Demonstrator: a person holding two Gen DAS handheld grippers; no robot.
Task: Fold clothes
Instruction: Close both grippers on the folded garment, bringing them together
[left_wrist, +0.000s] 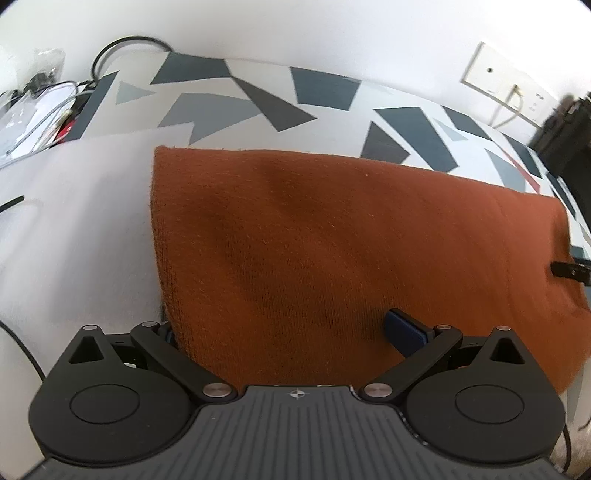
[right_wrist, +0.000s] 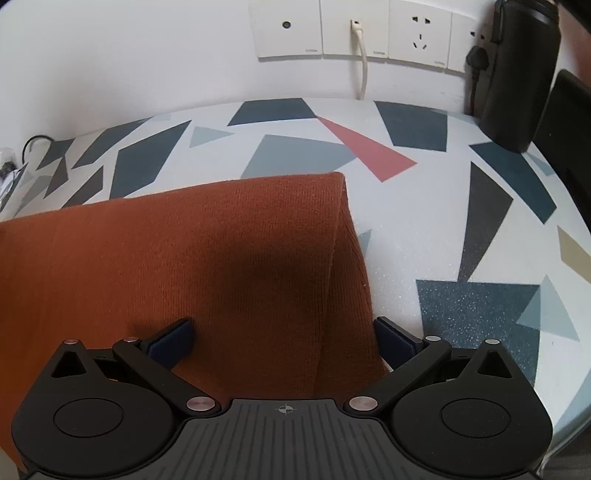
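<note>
Lying flat between the spread fingers of both tools, left tool (left_wrist: 288, 332) and right tool (right_wrist: 284, 336), the rust knit garment (left_wrist: 332, 240)

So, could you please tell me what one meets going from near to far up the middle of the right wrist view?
The open right tool straddling the garment's near edge → the folded rust-orange knit garment → the patterned tabletop with grey, blue and red shapes → the white wall sockets with a plugged-in white cable.
</note>
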